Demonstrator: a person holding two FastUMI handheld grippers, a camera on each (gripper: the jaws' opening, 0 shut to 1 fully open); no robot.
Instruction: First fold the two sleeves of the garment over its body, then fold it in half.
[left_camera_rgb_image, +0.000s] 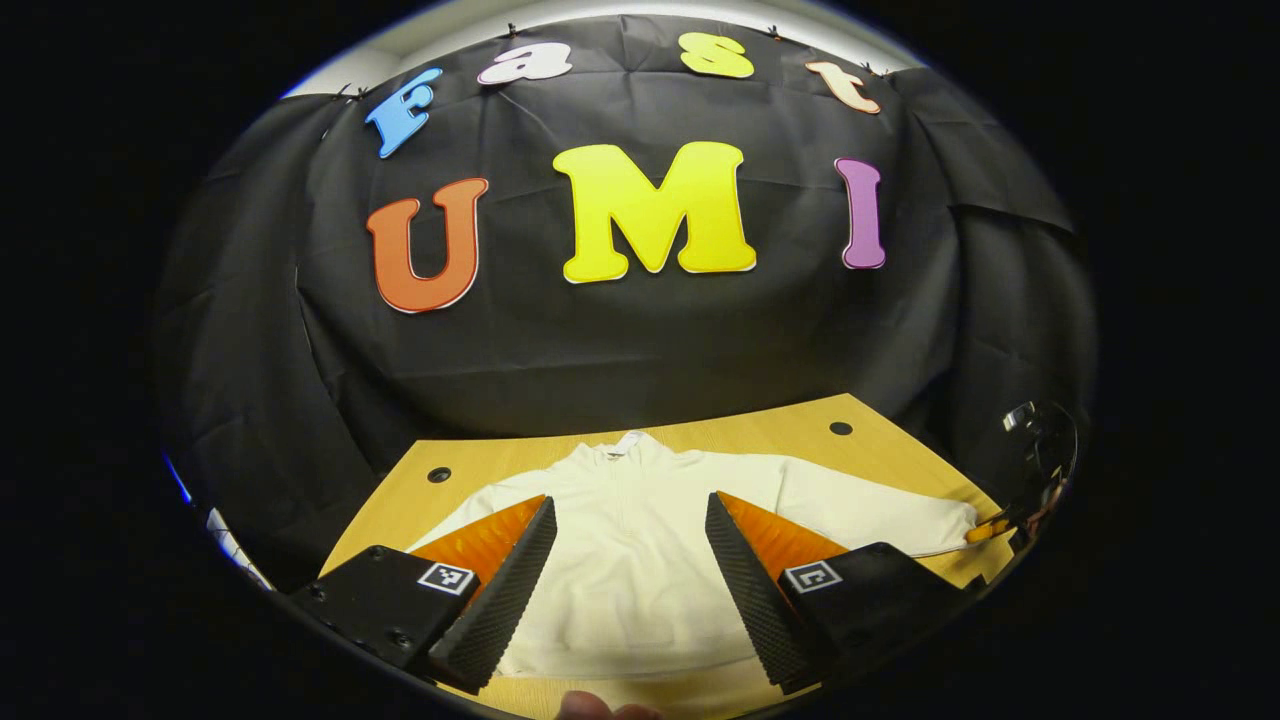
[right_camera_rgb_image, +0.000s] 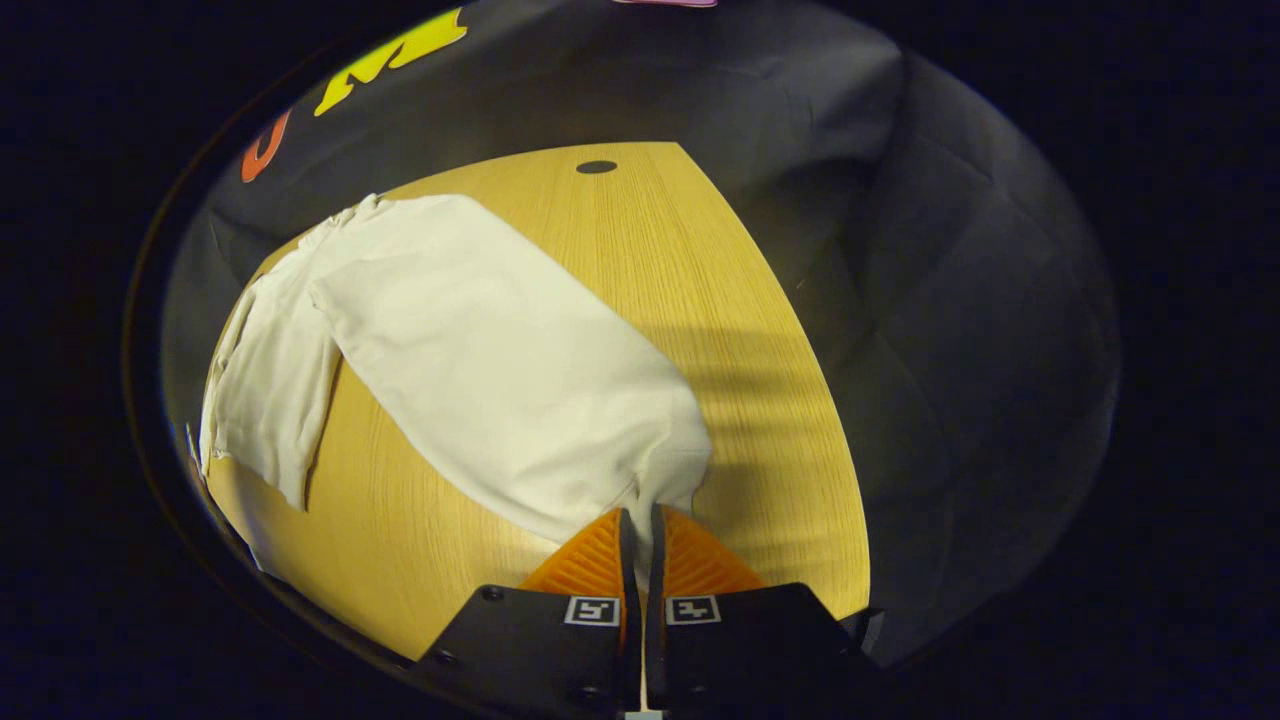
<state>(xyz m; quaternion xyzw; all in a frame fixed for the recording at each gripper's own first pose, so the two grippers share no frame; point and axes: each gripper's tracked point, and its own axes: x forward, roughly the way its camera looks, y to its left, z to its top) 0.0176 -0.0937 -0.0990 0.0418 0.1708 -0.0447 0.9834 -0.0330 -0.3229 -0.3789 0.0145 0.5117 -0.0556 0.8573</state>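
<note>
Black cloth backs the booth, and a light wooden table (left_camera_rgb_image: 470, 465) with dark round holes near its far edge fills the floor of both views. On it lies the cream zip-neck pullover (left_camera_rgb_image: 640, 560), collar at twelve o'clock in the left gripper view, body running toward me. My left gripper (left_camera_rgb_image: 630, 520) hangs over the body with its fingers spread wide, nothing between them. At three o'clock in that view the right sleeve (left_camera_rgb_image: 870, 510) stretches out to its cuff. In the right gripper view, my right gripper (right_camera_rgb_image: 640, 515) is at six o'clock, fingers pressed together on that sleeve's cuff, cloth pinched between them; the sleeve runs off toward ten o'clock, flat on the table.
</note>
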